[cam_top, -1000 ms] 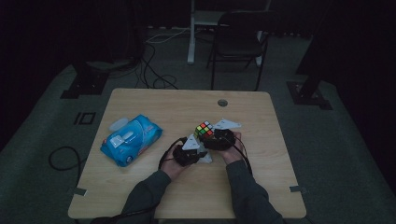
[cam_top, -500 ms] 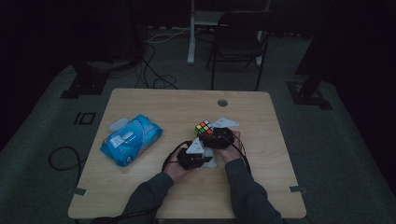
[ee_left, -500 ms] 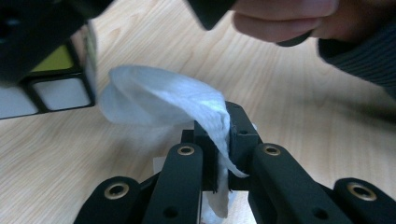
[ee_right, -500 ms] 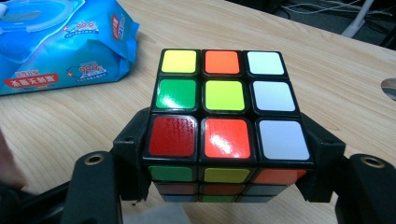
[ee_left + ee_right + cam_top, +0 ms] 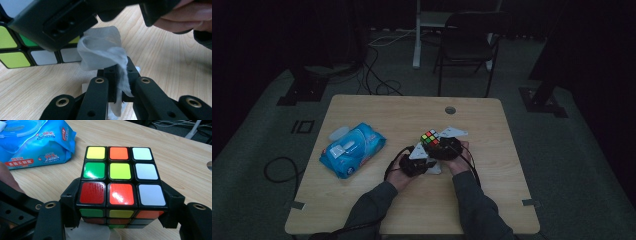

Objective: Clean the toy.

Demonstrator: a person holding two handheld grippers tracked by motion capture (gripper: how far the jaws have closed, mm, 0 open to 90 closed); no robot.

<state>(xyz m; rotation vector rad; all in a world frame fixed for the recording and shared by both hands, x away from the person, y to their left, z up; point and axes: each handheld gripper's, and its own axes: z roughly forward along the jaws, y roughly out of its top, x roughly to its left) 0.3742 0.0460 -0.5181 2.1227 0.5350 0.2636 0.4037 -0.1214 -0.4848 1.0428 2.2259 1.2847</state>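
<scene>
A scrambled colour cube (image 5: 120, 172) sits clamped between the jaws of my right gripper (image 5: 122, 202), just above the wooden table (image 5: 362, 110). From the high view the cube (image 5: 430, 138) is at mid-table, with the right gripper (image 5: 443, 146) behind it. My left gripper (image 5: 117, 72) is shut on a white wet wipe (image 5: 100, 50), whose folded end stands up against the cube's side (image 5: 15, 52), under the right gripper's black body (image 5: 55, 20). A corner of the wipe (image 5: 87, 231) shows below the cube. The left gripper (image 5: 424, 160) lies close beside the right one.
A blue pack of wet wipes (image 5: 352, 149) lies on the table's left half, also seen behind the cube (image 5: 32, 142). A round cable hole (image 5: 450, 110) sits near the far edge. Beyond the table stand a dark chair (image 5: 467, 40) and floor cables (image 5: 377, 75).
The left gripper has shifted slightly beside the cube with the wipe. The right gripper and the cube have stayed where they were.
</scene>
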